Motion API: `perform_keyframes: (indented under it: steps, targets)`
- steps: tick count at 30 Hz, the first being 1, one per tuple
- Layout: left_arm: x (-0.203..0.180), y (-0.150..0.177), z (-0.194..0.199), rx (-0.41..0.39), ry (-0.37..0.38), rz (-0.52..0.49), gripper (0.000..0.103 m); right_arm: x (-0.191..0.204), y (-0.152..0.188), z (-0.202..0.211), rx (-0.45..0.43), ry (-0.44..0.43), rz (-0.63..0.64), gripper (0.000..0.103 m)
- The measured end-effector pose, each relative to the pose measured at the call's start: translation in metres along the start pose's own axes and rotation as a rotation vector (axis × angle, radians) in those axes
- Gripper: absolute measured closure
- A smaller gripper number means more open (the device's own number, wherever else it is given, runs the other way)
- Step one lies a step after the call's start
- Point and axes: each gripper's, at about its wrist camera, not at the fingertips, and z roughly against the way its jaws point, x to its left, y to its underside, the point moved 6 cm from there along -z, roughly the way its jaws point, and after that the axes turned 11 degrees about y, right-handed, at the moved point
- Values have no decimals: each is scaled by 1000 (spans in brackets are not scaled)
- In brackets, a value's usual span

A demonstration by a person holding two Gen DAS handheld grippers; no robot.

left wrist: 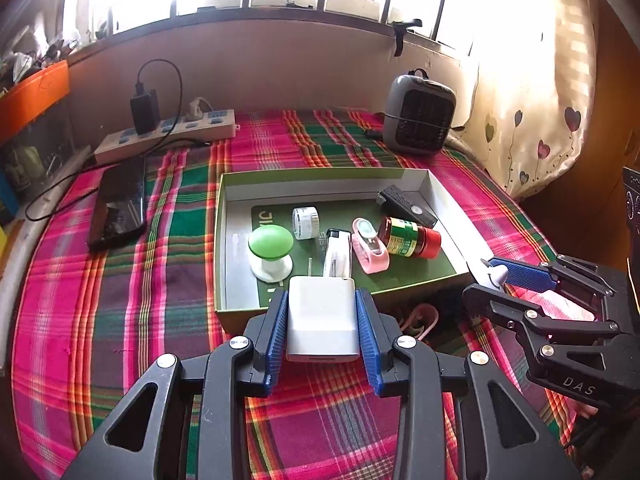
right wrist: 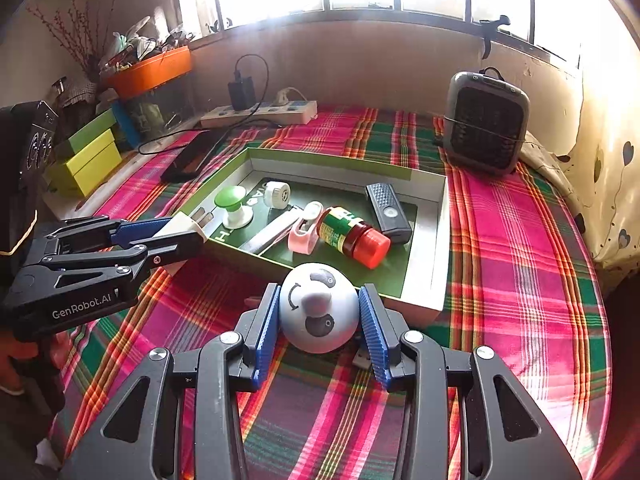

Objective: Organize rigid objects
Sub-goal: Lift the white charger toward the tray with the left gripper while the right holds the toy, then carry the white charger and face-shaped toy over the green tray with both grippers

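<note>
A sunlit window backs a desk point(left wrist: 120, 280) covered in pink and green plaid cloth, with an open green box point(left wrist: 224, 208) of small items at its middle. The left claw point(left wrist: 322, 320) clamps a white plug adapter point(left wrist: 322, 316) just before the box's near wall. The right claw point(right wrist: 319, 312) grips a white dome-shaped gadget point(right wrist: 319, 312) beside the box's near corner.

Both wrist cameras look steeply down and forward at the green box point(left wrist: 320, 178) point(right wrist: 428, 280) from close before it, left view left, right view right; both share it.
</note>
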Motion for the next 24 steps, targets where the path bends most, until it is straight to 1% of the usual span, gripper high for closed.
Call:
perform_keyframes:
  steps: [12, 20, 24]
  targets:
    - [3, -30, -24, 6, 39, -9, 71, -9, -18, -23, 41, -27, -28, 62]
    - [6, -38, -46, 26, 54, 0, 71, -11, -26, -43, 80, -71, -40, 62]
    - [8, -37, -56, 43, 50, 1, 71, -11, -28, -52, 103, -93, -50, 62]
